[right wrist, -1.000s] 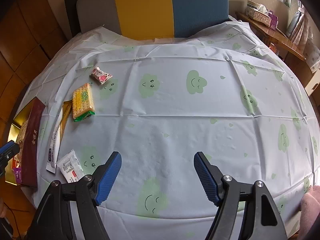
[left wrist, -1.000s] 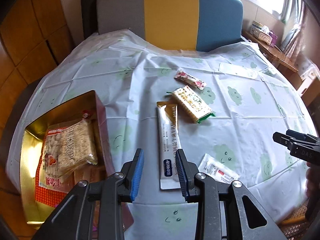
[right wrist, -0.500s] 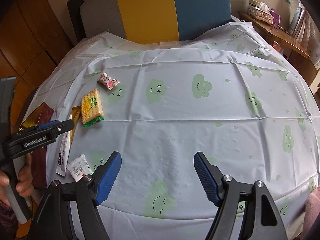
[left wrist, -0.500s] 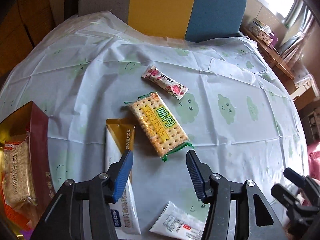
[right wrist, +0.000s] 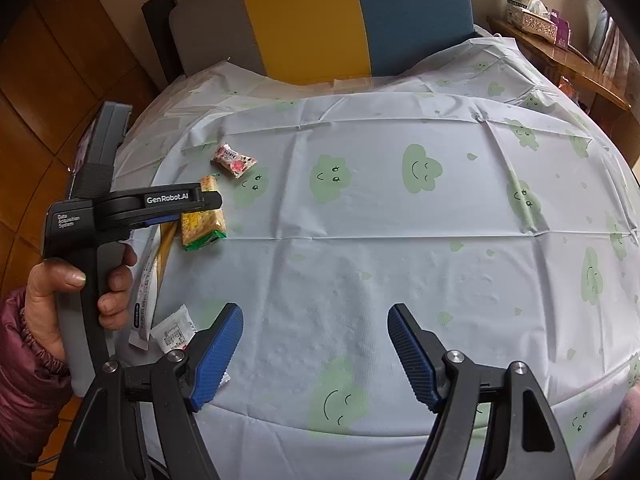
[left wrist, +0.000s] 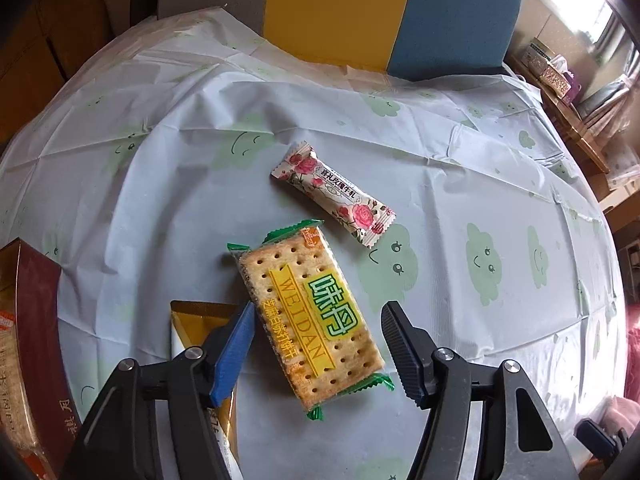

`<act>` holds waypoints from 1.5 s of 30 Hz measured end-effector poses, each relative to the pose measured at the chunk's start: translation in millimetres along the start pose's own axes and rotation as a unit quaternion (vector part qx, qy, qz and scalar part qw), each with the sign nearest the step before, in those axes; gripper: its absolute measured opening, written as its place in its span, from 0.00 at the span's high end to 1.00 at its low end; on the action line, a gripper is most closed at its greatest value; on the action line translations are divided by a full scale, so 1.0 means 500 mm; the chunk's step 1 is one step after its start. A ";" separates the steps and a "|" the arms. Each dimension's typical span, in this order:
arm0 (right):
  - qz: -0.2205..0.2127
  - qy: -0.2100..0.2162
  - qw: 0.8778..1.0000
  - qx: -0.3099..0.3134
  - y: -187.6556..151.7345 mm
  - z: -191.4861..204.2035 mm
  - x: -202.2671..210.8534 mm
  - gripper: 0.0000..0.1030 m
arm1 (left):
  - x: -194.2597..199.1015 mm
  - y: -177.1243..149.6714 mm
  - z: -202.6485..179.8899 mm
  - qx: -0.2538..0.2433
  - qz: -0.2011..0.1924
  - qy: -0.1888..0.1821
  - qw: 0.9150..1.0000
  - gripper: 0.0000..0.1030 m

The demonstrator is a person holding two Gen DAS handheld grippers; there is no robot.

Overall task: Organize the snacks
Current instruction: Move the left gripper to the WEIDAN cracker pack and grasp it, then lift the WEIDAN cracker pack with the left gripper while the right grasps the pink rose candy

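The left tool [left wrist: 316,324] is held spread apart over the tabletop [left wrist: 460,184], with the WEIDAN cracker packet [left wrist: 310,316] lying flat between its two fingers; whether either finger touches the wrapper cannot be told. Just beyond the packet, a rose-printed candy bar [left wrist: 334,194] is laid diagonally, apart from it. A long gold-topped sachet [left wrist: 200,320] is seen beside the packet, partly hidden under the left finger. At the left edge, a dark red box [left wrist: 38,320] is visible with what appears to be a bagged snack inside.

The right tool [right wrist: 316,344] is also released, with nothing between its fingers, above a bare stretch of the cloud-patterned cloth. From its view, a small white sachet [right wrist: 174,330] is seen near the front edge.
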State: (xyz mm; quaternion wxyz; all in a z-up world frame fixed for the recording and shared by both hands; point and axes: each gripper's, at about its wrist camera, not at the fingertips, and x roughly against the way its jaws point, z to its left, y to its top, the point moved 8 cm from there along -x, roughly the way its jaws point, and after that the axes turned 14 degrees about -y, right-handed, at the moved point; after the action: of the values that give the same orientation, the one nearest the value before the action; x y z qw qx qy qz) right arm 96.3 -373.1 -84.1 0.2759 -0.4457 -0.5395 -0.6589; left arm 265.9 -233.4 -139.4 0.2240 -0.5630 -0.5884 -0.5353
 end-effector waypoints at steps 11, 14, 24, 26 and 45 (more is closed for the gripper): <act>0.003 0.000 1.000 -0.001 -0.002 0.002 -0.004 0.26 | -0.018 -0.019 -0.031 -0.080 0.005 0.032 0.996 0.51; 0.003 -0.004 1.000 -0.003 -0.002 -0.001 -0.006 0.26 | 0.017 -0.036 -0.053 -0.111 -0.014 0.025 0.993 0.52; 0.010 -0.028 1.000 -0.003 -0.009 -0.016 -0.018 0.26 | 0.163 -0.146 -0.066 -0.159 -0.052 -0.002 0.986 0.52; 0.012 -0.034 0.999 -0.001 -0.011 -0.017 -0.021 0.26 | 0.188 -0.177 -0.057 -0.162 -0.057 -0.002 0.985 0.52; 0.017 -0.023 0.996 0.081 -0.035 0.061 -0.029 0.31 | 0.236 -0.439 0.019 -0.208 -0.032 -0.010 0.978 0.52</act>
State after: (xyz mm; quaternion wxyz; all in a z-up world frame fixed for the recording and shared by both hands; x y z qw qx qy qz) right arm 97.0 -341.0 -104.5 0.3097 -0.4461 -0.5895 -0.5979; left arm 39.8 -129.7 -123.3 0.0785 -0.5834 -0.4842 -0.6473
